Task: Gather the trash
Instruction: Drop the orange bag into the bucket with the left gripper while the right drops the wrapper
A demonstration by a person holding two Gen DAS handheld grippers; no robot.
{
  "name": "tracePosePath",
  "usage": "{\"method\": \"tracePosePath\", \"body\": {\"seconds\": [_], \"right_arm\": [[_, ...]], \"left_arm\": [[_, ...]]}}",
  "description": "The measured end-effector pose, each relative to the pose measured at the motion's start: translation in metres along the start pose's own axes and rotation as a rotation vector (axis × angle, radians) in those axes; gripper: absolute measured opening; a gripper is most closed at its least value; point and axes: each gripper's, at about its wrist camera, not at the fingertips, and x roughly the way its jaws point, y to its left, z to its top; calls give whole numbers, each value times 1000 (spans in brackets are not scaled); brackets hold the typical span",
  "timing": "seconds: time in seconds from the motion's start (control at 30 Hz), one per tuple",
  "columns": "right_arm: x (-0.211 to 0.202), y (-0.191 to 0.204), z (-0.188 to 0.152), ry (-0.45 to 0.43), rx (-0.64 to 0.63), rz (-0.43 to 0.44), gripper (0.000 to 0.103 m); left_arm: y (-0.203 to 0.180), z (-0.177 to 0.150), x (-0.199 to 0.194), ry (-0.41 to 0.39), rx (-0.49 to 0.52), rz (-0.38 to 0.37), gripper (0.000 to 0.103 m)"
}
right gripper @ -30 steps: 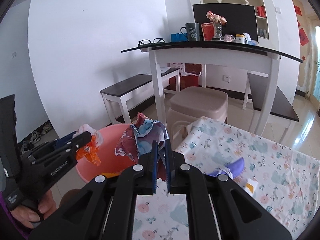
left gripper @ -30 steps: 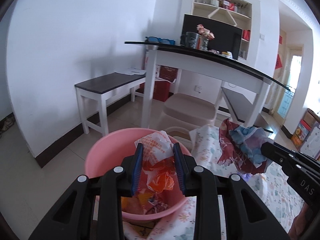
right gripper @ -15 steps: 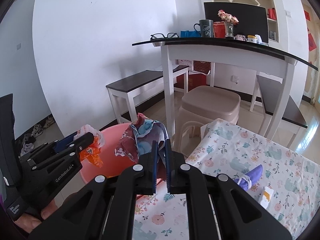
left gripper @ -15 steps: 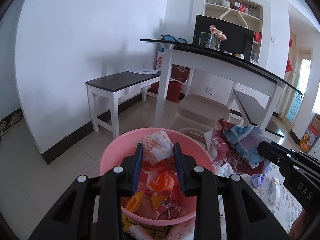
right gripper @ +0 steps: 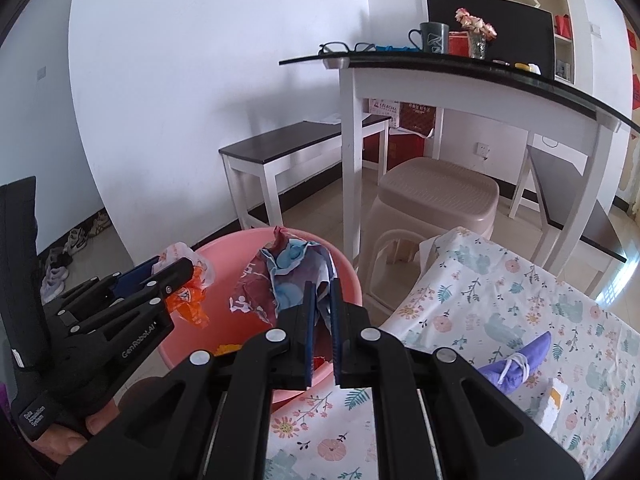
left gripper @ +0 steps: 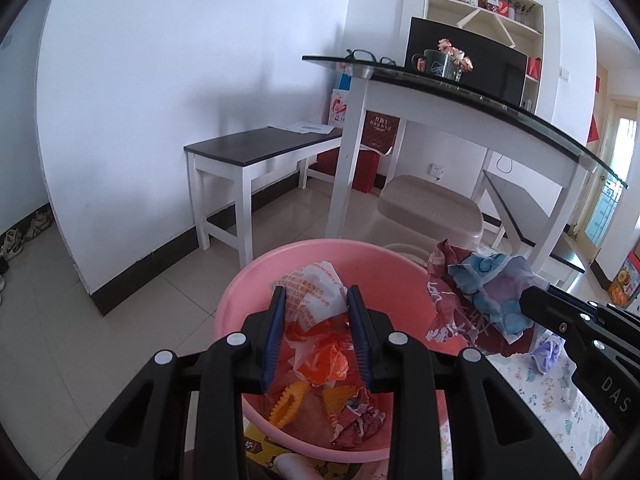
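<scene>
Left gripper (left gripper: 318,334) clamped on a crumpled white and orange wrapper (left gripper: 316,300), blue pads pressed against its two sides, hovering over the pink basin (left gripper: 240,296). Directly beneath the fingers, inside the basin: a yellow ridged scrap (left gripper: 289,402), an orange-yellow snack bag (left gripper: 338,396) and a dark red crumpled wrapper (left gripper: 358,420). Under the basin's near rim, a yellow printed sheet (left gripper: 260,446) and a pale rounded object, too cut off to identify.

Right gripper (right gripper: 321,328) closed on a wad of dark red and blue patterned wrappers (right gripper: 280,280), pads nearly together with the thin material pinched between. Wad held at the fingertips and above the basin's right rim (right gripper: 348,276), overhanging its inside. Seen from the left wrist, same wad (left gripper: 476,300) to the right of the left fingers, right gripper's black finger (left gripper: 560,320) reaching in from the right edge.

To the right of the right gripper, on the floral cloth (right gripper: 500,308): a purple knotted bag (right gripper: 516,364) and, further right, a small white and yellow packet (right gripper: 554,404), both apart from the basin.

Ahead of both tools: a beige plastic stool (right gripper: 436,196), a white table with dark glass top (right gripper: 440,76) and a low dark-topped bench (left gripper: 256,152) along the wall.
</scene>
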Motion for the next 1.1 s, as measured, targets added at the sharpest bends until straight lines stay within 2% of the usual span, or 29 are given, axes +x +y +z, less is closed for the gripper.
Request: {"method": "tracePosePath", "body": {"seconds": [0.5, 0.67, 0.8, 0.87, 1.1], "right_arm": [[42, 9, -6, 84, -8, 24, 7], [51, 10, -7, 112, 3, 43, 8], [54, 11, -9, 119, 8, 56, 20], [54, 12, -10, 118, 6, 58, 21], [48, 13, -10, 109, 1, 55, 21]], "left_arm": [[15, -7, 28, 72, -40, 0, 31], [18, -10, 30, 82, -51, 1, 34], [20, -11, 31, 88, -57, -9, 40], [20, -11, 30, 87, -60, -11, 43], [22, -9, 23, 75, -71, -27, 43]]}}
